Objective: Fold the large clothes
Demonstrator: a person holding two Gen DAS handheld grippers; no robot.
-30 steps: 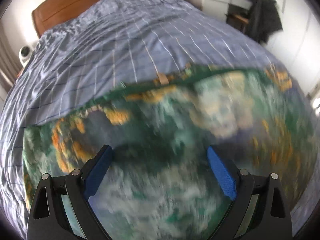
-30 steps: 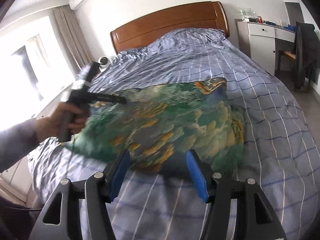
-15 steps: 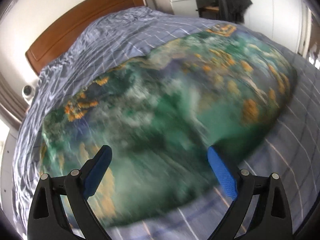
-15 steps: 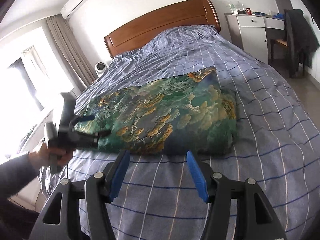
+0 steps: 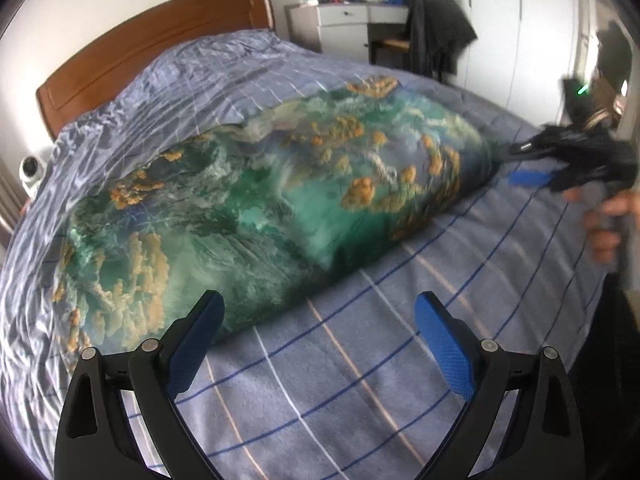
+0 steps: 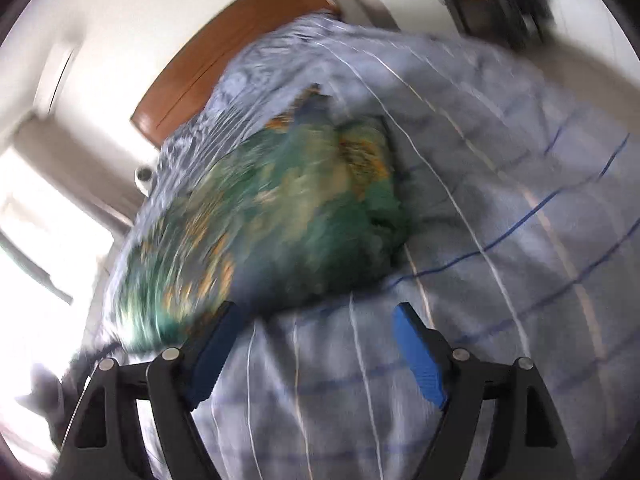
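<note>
Green-and-orange printed garment [image 5: 260, 208] lies folded flat on the blue checked bedspread [image 5: 380, 380], just ahead of both grippers. Left gripper [image 5: 316, 344] spread wide, nothing between its jaws. Right gripper [image 6: 316, 352] opening, jaws empty, the garment's near edge just beyond its left finger.

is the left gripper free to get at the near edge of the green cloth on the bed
Probably yes: the left gripper is open and empty, the green cloth lies just ahead, and only bare bedspread is between.
</note>
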